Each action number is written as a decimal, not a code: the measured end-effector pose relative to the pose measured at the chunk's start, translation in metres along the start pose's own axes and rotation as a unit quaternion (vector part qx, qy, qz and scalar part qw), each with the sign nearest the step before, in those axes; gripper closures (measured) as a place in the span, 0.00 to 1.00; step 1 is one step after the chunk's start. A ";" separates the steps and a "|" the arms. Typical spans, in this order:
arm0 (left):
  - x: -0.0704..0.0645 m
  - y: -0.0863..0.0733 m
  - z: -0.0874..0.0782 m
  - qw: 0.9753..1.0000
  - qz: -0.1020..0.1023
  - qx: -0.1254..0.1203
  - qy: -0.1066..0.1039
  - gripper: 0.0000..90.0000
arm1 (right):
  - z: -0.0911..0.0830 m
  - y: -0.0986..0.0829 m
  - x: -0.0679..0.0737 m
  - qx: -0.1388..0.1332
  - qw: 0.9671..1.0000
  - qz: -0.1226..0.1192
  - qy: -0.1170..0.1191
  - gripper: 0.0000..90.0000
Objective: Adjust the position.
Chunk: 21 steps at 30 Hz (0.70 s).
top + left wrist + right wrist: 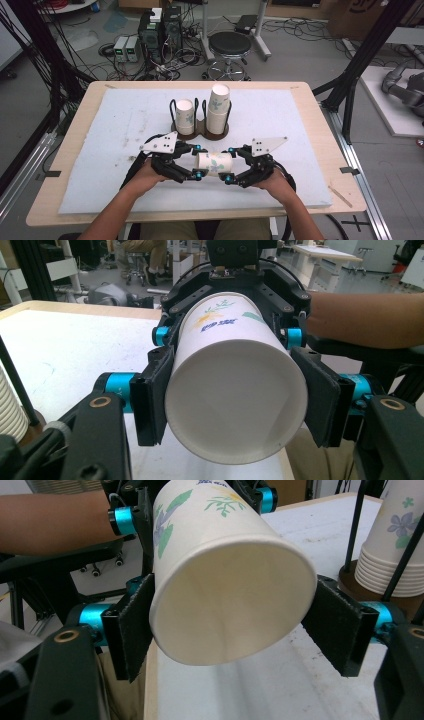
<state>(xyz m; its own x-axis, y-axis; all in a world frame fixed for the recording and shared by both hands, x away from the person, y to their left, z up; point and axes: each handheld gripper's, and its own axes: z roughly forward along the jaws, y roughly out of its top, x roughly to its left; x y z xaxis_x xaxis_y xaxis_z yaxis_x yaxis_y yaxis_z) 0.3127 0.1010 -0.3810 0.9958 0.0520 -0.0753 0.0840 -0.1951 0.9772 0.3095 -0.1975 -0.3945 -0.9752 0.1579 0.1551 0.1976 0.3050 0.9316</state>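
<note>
Floral white paper cup (215,163) held sideways above bench (300,150) between left gripper (197,161) and right gripper (230,164). Left jaws clamped on base end; right jaws wide around the rim, apparently not gripping. Likely a handover, or nested cups being separated.

We see even, bright indoor light falling from overhead in the high view, with soft, short shadows under the two hand-held grippers on the pale blue-white padded surface (280,125). No harsh glare appears there, though that picture is somewhat soft and low in detail, and its straight lines bow slightly toward the edges. In the left gripper view the white paper cup with printed flowers (235,390) is bright and fairly sharp, its inside shaded grey; the room behind is blurred. In the right gripper view the cup's mouth glows warm cream, and the near black jaws are dark and soft.
</note>
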 end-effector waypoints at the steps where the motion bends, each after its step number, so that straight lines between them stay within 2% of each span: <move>1: 0.000 0.000 0.000 1.000 0.000 0.000 0.000 0.41 | 0.000 0.000 0.000 0.000 1.000 0.000 0.001 0.30; 7: 0.000 0.000 -0.001 1.000 -0.002 0.002 -0.002 0.41 | -0.003 0.000 0.001 -0.001 1.000 -0.005 0.006 0.35; 16: -0.003 -0.001 0.001 1.000 -0.006 0.013 -0.014 0.41 | -0.006 0.000 0.001 0.011 1.000 -0.009 0.028 0.42; 21: -0.006 -0.001 0.001 0.999 -0.026 0.025 -0.001 0.23 | -0.006 0.000 0.001 0.017 0.999 -0.008 0.033 0.42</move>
<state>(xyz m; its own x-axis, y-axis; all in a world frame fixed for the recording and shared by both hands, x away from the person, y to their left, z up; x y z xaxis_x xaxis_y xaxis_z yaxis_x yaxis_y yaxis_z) 0.3071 0.1002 -0.3822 0.9900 0.0621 -0.1268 0.1381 -0.2404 0.9608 0.3077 -0.2030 -0.3925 -0.9824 0.0916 0.1629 0.1846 0.3384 0.9227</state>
